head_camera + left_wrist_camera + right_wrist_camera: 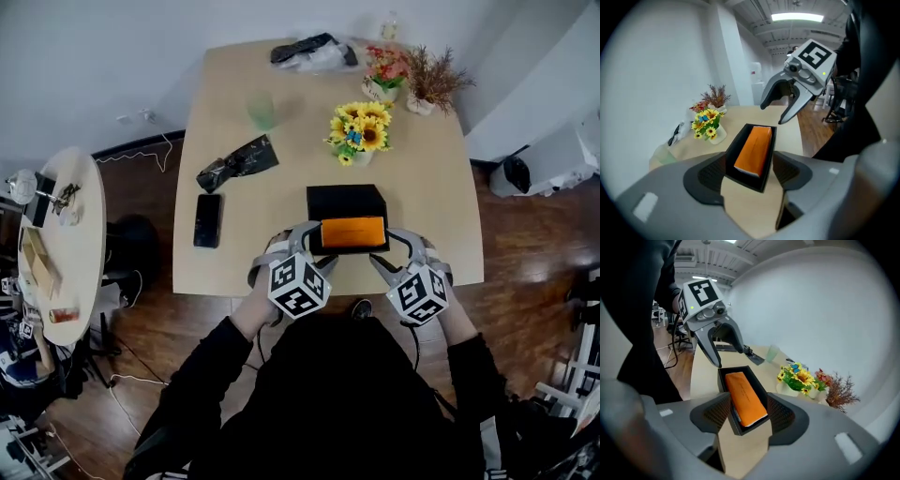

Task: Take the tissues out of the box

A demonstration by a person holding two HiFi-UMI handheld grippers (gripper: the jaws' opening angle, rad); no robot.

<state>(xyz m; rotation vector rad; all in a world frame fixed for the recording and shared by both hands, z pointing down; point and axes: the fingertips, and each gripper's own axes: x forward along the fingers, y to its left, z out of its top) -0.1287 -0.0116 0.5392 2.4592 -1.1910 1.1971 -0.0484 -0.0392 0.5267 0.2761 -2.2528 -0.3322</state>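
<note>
A black box (345,199) lies near the table's front edge with an orange tissue pack (352,232) in it. My left gripper (312,251) is at the box's left end and my right gripper (386,253) at its right end, facing each other. In the left gripper view the jaws (749,176) stand open around the near end of the box (732,151); the pads are clear of it, and the pack (754,150) lies ahead. In the right gripper view the open gripper (746,416) likewise straddles the box (725,380) and the pack (745,397).
Behind the box stands a pot of sunflowers (359,131). A phone (207,220) and a black bag (238,162) lie to the left. A green cup (262,110), two more plants (431,84) and a plastic bag (314,52) are farther back. A round side table (66,244) stands at the left.
</note>
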